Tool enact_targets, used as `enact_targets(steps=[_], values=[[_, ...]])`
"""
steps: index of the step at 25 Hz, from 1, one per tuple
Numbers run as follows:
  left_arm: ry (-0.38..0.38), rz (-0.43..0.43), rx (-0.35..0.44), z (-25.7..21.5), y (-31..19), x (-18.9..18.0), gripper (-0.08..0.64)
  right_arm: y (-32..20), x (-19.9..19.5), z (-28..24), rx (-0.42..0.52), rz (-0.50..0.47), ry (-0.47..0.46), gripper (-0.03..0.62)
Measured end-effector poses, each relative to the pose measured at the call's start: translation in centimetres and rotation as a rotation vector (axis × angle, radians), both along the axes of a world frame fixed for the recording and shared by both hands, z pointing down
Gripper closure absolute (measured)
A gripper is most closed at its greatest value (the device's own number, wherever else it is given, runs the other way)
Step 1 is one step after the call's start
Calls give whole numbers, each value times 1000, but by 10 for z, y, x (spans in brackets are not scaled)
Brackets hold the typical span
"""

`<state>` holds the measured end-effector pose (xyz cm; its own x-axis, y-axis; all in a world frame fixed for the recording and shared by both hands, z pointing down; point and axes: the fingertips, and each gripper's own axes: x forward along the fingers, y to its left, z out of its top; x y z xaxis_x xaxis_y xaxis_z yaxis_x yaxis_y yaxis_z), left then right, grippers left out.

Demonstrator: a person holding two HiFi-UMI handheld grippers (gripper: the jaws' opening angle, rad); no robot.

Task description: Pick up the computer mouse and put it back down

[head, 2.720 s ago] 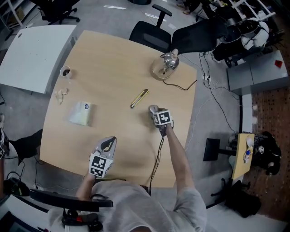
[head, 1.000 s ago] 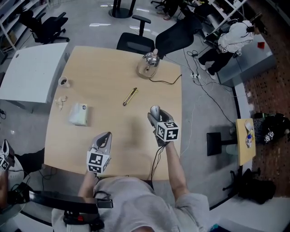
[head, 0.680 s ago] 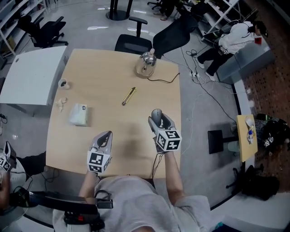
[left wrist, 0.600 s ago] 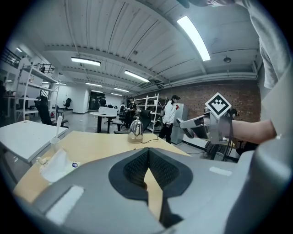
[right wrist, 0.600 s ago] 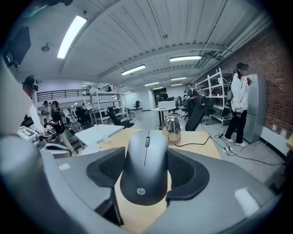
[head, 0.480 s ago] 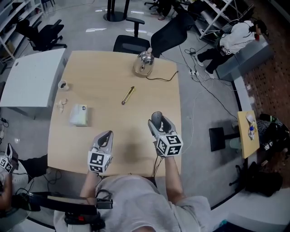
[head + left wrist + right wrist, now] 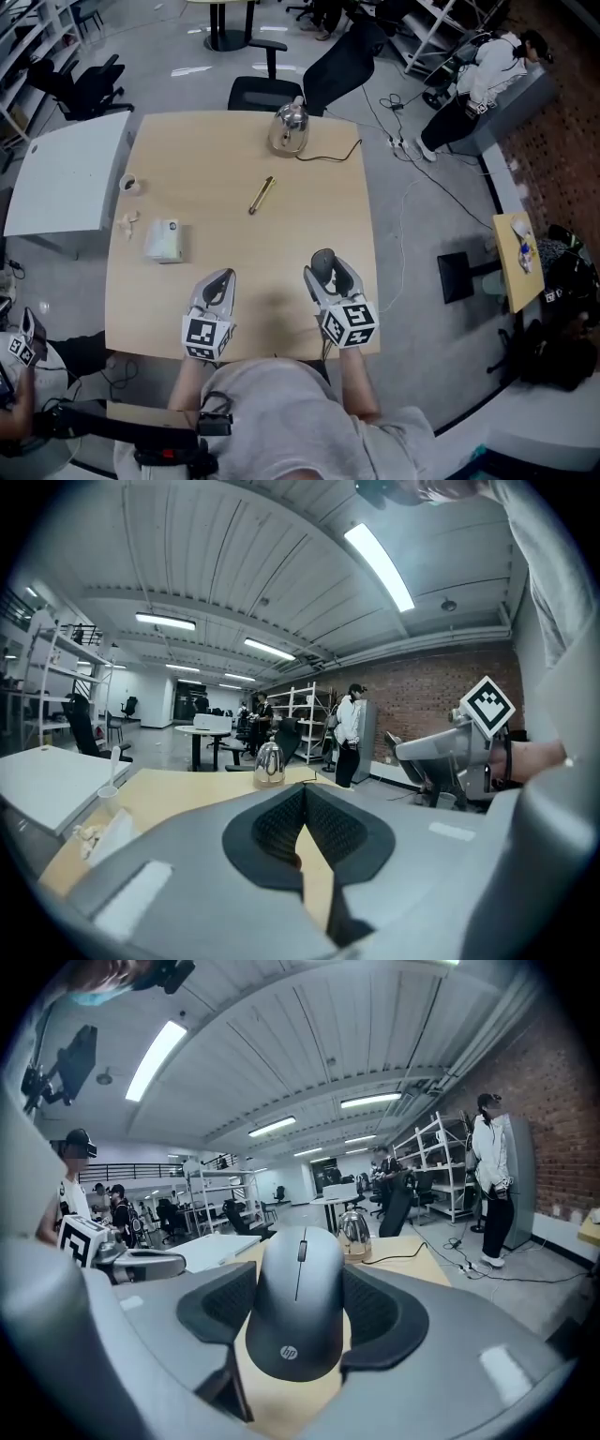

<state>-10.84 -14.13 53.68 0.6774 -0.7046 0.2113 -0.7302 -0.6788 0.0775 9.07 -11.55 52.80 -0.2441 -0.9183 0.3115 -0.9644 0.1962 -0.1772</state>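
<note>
Black computer mouse (image 7: 295, 1316) in the firm, fairly wide grip of the right claw (image 7: 297, 1271); left claw (image 7: 302, 803) closed, empty.

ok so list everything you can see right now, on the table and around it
table: one, light wood, centre
kettle: one, silver, table's far edge
cable: one, black, right of kettle
pen-like item: one, yellow, mid table
packet: one, pale, table's left side
cup: one, white, left edge
crumpled scrap: one, off-white, near cup
side table: one, white, left of table
office chairs: three, black, beyond table
computer mouse: one, dark grey, in right jaws
left hand-held gripper: grey, shut, empty
right hand-held gripper: grey, shut on mouse
</note>
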Motion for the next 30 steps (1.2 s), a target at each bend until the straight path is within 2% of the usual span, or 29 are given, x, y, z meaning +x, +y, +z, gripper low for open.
enact_targets(steps=[7,13,17,25,30], values=[[-4,18,30,-14,4,4,540,31,-10,4,3,24,-42,298],[29,49,33,-19,9,11,540,53,-14,7,13,18,46,298],[63,73,35,-21,16,18,540,56,-16,6,21,14,41,298],[26,79,49,-19,24,20,541,62,-13,7,22,12,23,298],[60,72,45,-22,25,20,541,64,-13,6,20,13,28,298]])
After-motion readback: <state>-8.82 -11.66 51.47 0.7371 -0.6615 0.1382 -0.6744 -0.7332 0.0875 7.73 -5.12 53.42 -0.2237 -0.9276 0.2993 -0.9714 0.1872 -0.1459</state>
